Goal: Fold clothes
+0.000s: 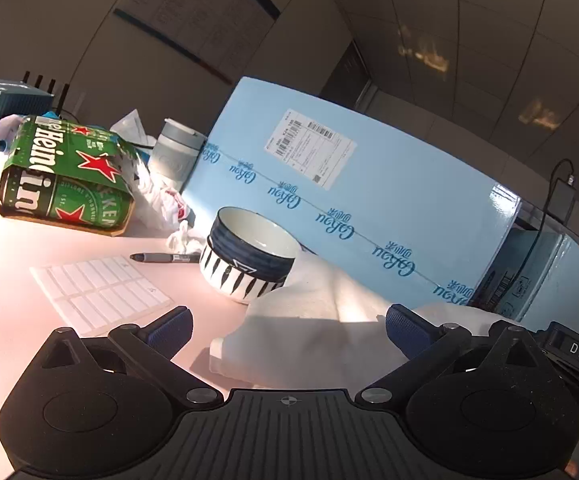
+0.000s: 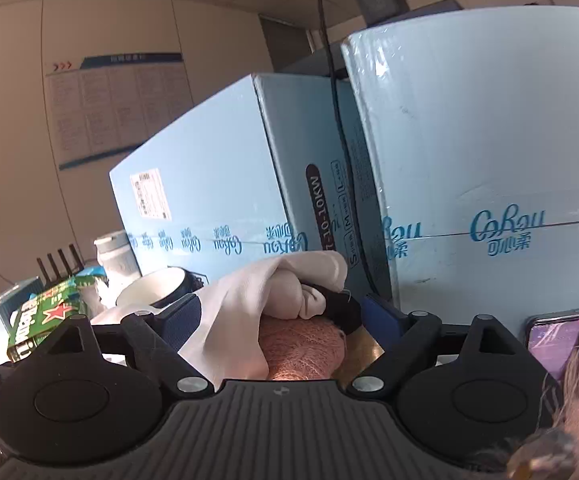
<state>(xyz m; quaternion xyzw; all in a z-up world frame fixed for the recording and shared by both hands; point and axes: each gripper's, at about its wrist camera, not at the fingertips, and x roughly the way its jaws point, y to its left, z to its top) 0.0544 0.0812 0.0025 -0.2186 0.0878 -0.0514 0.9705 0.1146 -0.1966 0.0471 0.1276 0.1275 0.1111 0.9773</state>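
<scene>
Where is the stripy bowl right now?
In the left wrist view the blue-and-white striped bowl stands mid-picture on the table, between the black marker pen and the white cloth, before the light blue box.

left tongs [image 1: 287,330]: black body | blue ribbed pads | silver screws | "DAS" label
</scene>
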